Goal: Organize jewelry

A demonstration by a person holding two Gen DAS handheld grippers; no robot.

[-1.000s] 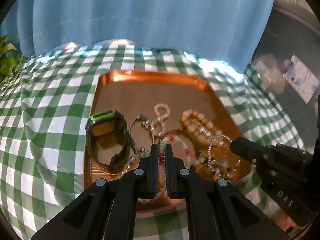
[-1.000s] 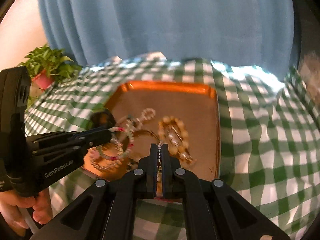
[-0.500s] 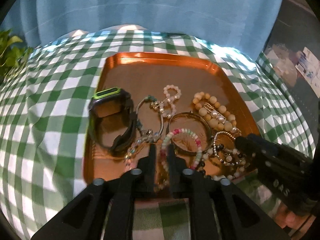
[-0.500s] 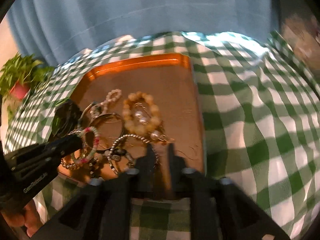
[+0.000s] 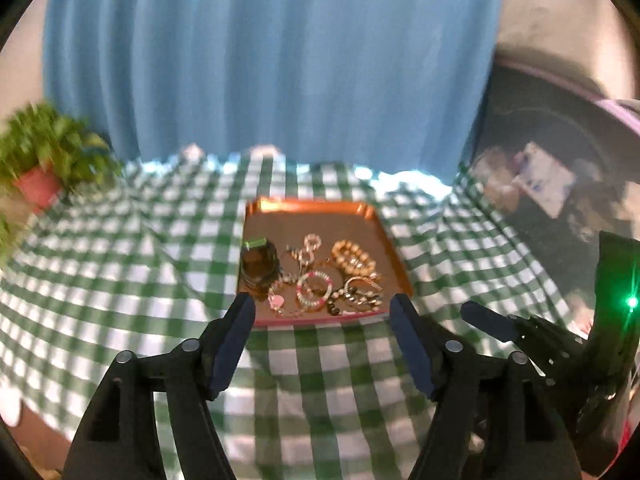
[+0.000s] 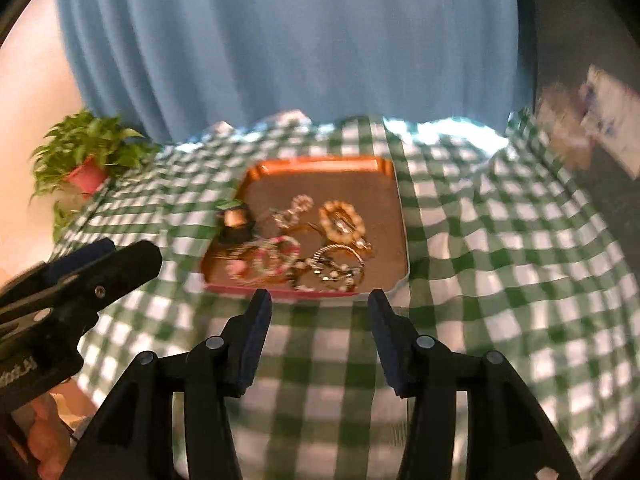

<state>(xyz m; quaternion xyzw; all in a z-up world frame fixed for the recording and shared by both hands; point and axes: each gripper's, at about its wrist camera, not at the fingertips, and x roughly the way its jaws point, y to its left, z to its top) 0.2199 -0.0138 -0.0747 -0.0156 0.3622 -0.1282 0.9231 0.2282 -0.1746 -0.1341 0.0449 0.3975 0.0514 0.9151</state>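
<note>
One copper tray is lying on the checked cloth of the desk, just ahead of both pairs of fingers, and all the jewelry is being kept inside it. One dark watch with a green edge is sitting toward the left finger's side; one pink-and-white beaded bracelet is lying straight ahead between the fingers; one chunky tan beaded bracelet is placed farther off toward the right finger. Several thin silver and gold pieces are tangled around these, too blurred to be counted.

The left gripper is being held above the cloth short of the tray's near rim, its fingers spread wide apart and gripping nothing. The right gripper is being held likewise, fingers parted and bare, the tray's near edge lying just beyond their tips. One potted plant is standing well beyond the left finger, before one blue curtain.
</note>
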